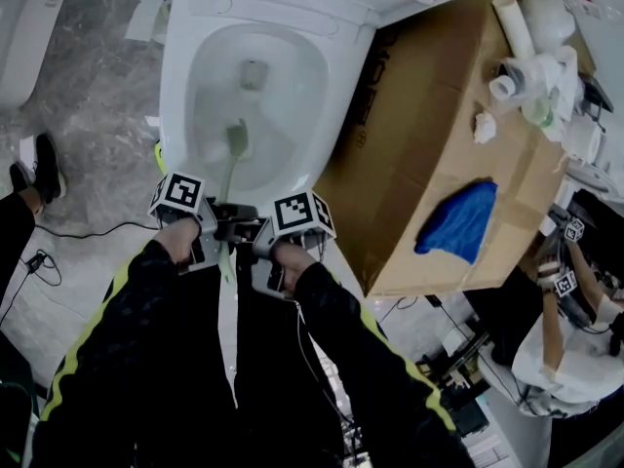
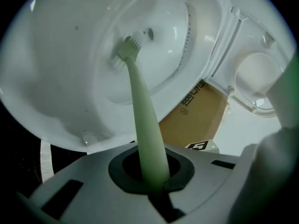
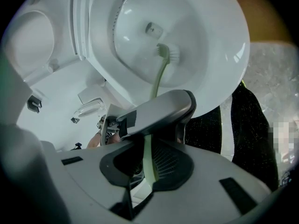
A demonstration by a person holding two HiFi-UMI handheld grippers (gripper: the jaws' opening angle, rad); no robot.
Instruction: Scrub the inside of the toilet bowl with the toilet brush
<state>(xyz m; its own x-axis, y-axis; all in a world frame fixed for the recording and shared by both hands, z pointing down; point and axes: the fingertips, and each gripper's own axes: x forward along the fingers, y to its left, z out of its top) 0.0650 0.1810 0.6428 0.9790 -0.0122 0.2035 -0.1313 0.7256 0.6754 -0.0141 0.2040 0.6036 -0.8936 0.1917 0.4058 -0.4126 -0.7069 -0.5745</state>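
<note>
Well left of the bowl (image 1: pixel 177 86), a shoe (image 1: pixel 43 159) stood on the floor (image 1: pixel 97 115). Inside the bowl the brush (image 1: pixel 236 140) head lay low, near the drain hole (image 1: pixel 253 74) and seemingly against the porcelain, though contact was hard to confirm. Its pale green handle (image 2: pixel 142 120) ran back over the near rim, where the left gripper (image 2: pixel 155 183) was clamped on it. Just right, the right gripper (image 3: pixel 147 174) was also closed on the handle, nearer its end. Further right sat a cardboard box (image 1: pixel 429 115) with a blue cloth (image 1: pixel 458 220) on top.
</note>
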